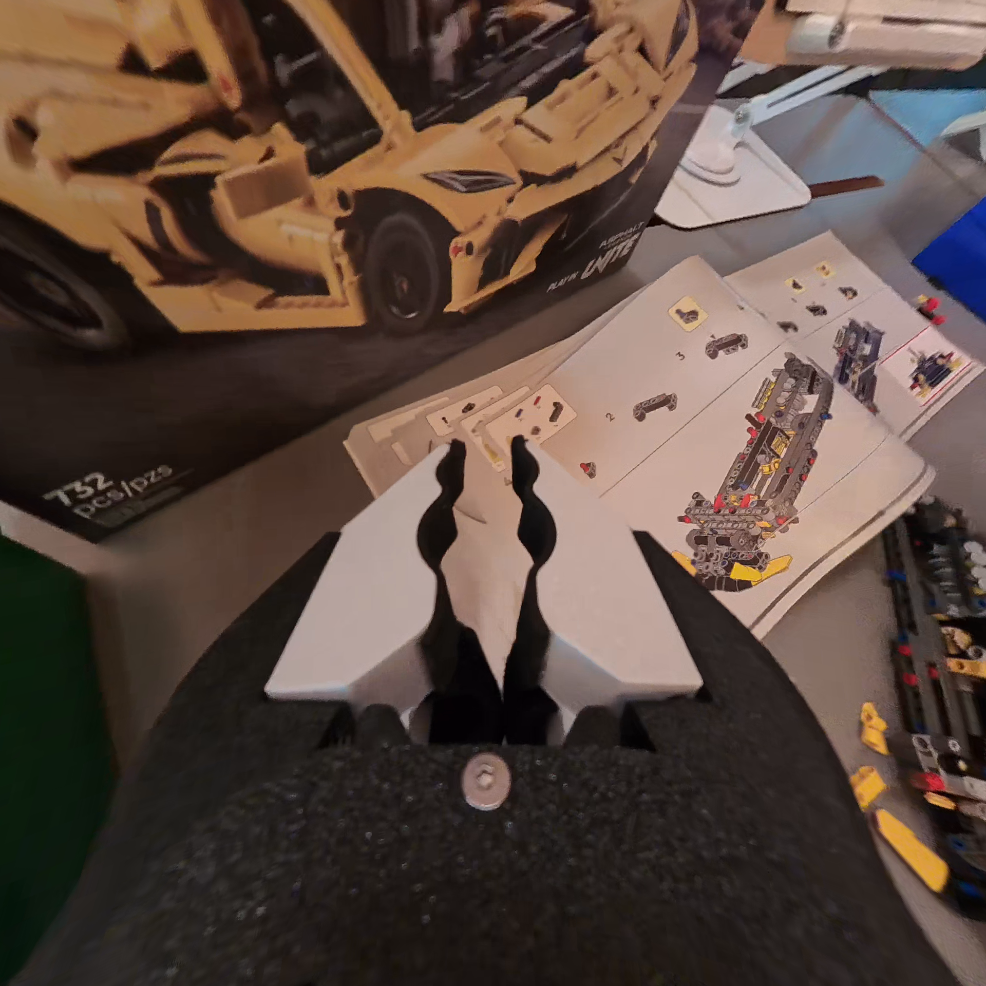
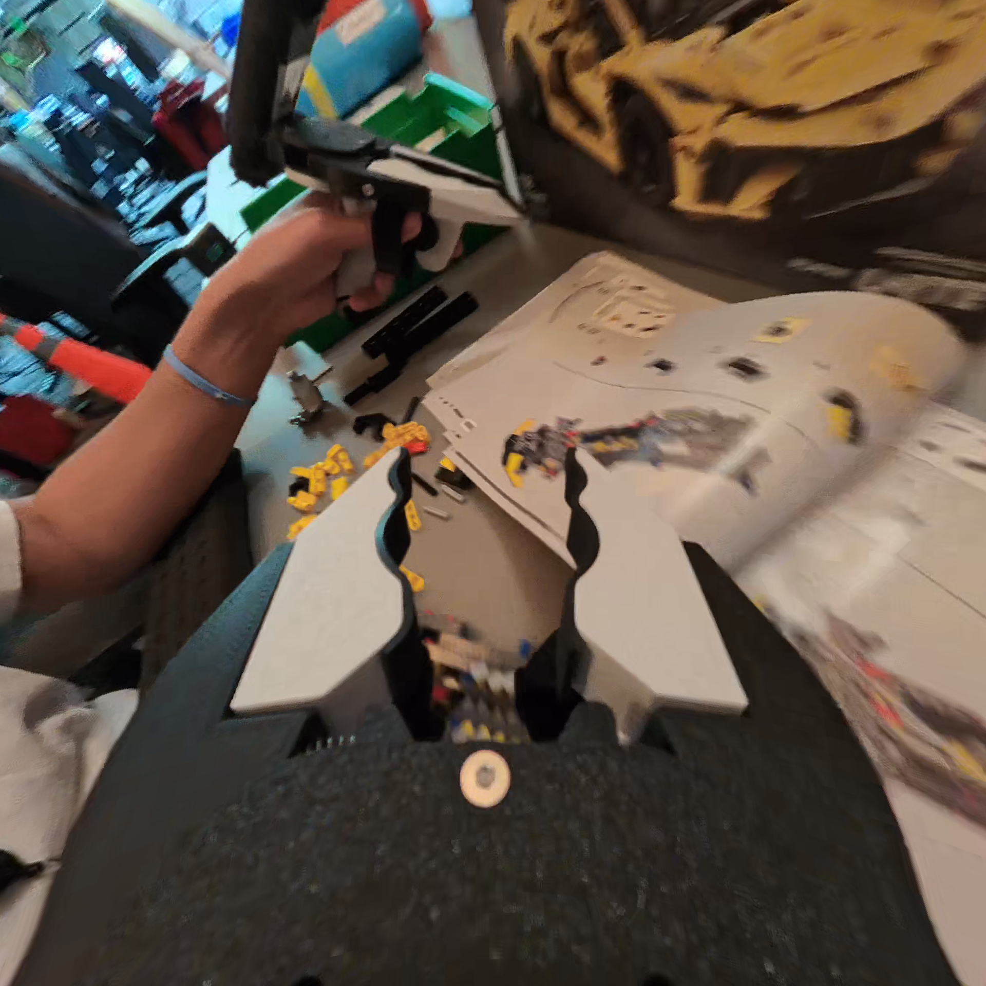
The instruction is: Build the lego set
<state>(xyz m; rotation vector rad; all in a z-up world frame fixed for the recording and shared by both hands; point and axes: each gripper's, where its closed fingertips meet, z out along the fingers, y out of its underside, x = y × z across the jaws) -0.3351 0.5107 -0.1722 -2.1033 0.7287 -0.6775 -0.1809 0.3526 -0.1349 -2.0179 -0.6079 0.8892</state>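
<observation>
The left gripper (image 1: 485, 445) hovers over the open instruction booklet (image 1: 693, 427) on the bench (image 1: 640, 251), jaws nearly closed and empty. The right gripper (image 2: 485, 459) has its jaws spread wide, holding nothing. Loose yellow pieces (image 2: 325, 475) lie near the booklet; the half-built model (image 1: 949, 667), somewhat blurred, sits beside the pages. The set's box (image 1: 267, 213) stands behind.

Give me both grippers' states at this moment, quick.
Left gripper: narrowly open, holding nothing, above the manual.
Right gripper: wide open, holding nothing, above loose yellow pieces.
</observation>
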